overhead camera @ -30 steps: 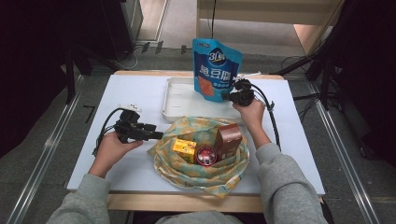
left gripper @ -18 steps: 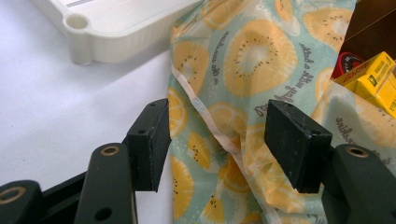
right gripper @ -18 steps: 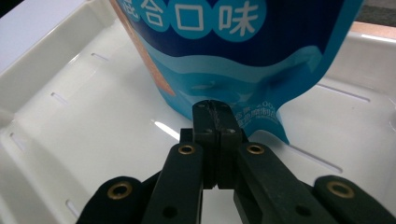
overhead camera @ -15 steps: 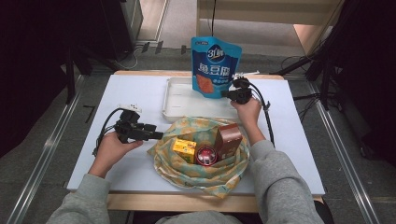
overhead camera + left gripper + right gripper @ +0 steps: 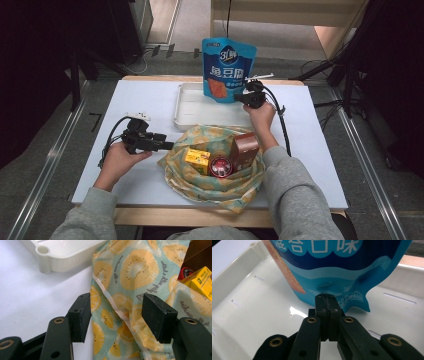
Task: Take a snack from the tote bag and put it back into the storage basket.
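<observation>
A blue snack pouch (image 5: pixel 228 70) is held upright over the white tray (image 5: pixel 186 111) at the far side of the table, its bottom edge pinched in the right gripper (image 5: pixel 248 98), whose jaws are pressed together on the pouch's lower seam, as the right gripper view (image 5: pixel 325 298) makes plain. The step in hand is judged to be the transfer of goods from the patterned cloth bag (image 5: pixel 215 175) to the tray, with the pouch now over the tray and about to be set down. The left gripper (image 5: pixel 167 145) is kept at the bag's left rim with its jaws apart, the fabric edge (image 5: pixel 117 312) lying between them but not clamped. A yellow box (image 5: pixel 197 161), a red round tin (image 5: pixel 220 166) and a brown box (image 5: pixel 243 150) are left in the bag. For the next move, the pouch would need to be lowered until it rests in the tray, then released; whether it will stand by itself cannot be told.
</observation>
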`<move>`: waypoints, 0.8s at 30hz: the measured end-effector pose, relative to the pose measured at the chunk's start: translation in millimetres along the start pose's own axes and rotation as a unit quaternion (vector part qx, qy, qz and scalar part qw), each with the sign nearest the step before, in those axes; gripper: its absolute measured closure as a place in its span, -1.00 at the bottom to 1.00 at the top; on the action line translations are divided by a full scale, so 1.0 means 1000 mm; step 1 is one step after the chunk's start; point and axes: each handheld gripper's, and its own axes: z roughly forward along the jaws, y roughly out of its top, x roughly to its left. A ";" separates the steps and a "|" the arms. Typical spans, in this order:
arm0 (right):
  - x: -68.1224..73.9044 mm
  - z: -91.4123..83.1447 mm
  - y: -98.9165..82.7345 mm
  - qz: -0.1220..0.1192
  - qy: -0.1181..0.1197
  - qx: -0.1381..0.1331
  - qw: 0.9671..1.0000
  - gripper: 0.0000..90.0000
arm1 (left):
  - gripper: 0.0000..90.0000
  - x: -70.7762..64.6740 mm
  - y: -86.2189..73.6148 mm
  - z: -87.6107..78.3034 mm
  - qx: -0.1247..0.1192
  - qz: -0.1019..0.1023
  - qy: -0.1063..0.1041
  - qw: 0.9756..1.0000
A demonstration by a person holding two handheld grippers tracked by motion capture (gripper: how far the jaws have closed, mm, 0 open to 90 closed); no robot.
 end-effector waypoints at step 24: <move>0.013 -0.043 0.003 -0.044 0.036 -0.001 0.998 0.88 | -0.11 -0.001 0.000 -0.001 -0.002 -0.001 0.000 1.000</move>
